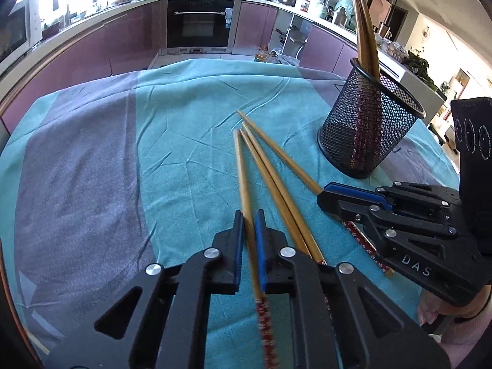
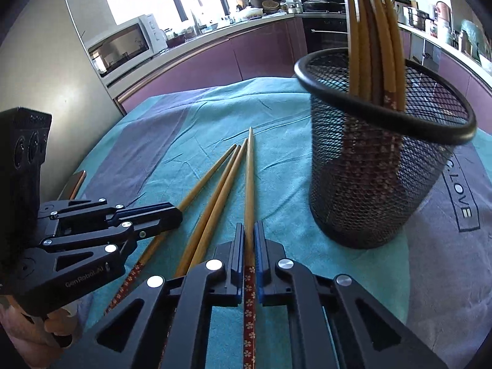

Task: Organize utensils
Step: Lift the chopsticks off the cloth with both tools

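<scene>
Right wrist: mesh holder (image 2: 369,178) beside chopsticks (image 2: 215,196)

both tools are matte black plastic with angular linkage arms, triangular cut-outs and round silver rivets. the left gripper (image 1: 248,215), at the bottom of its own view, has blue pads inside its fingers. the right gripper (image 2: 249,230) matches it; at right in the left view it bears white "das" lettering, and the left one reads "gen robot.ai" at lower left.
</scene>
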### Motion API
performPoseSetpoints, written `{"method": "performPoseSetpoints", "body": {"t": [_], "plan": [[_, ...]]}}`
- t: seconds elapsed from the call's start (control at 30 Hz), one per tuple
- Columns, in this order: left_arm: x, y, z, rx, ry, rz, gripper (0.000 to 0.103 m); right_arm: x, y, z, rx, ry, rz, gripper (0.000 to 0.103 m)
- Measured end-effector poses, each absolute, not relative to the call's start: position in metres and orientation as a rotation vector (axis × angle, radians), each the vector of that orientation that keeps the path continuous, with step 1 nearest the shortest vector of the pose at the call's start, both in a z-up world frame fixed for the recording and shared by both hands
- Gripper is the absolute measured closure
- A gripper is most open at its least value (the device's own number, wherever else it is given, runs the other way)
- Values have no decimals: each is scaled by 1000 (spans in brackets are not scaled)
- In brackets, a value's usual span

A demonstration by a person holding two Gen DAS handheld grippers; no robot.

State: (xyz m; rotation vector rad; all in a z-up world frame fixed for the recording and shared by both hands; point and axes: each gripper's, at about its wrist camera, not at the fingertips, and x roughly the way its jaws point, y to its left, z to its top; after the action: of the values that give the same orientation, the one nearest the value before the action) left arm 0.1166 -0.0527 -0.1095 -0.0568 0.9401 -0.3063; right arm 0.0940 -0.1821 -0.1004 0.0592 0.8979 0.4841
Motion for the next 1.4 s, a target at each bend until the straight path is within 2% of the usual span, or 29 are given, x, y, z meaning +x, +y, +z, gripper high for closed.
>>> {"method": "performPoseSetpoints", "body": {"t": [0.83, 1.23, 1.4], "plan": [[104, -57, -113, -11, 951, -361, 95, 81, -174, -103, -2, 937, 574, 95], [116, -64, -114, 5, 956, -366, 91, 84, -175, -103, 1, 932, 571, 97], [113, -65, -113, -11, 955, -359, 95, 81, -179, -101, 10, 919, 577, 97]]}}
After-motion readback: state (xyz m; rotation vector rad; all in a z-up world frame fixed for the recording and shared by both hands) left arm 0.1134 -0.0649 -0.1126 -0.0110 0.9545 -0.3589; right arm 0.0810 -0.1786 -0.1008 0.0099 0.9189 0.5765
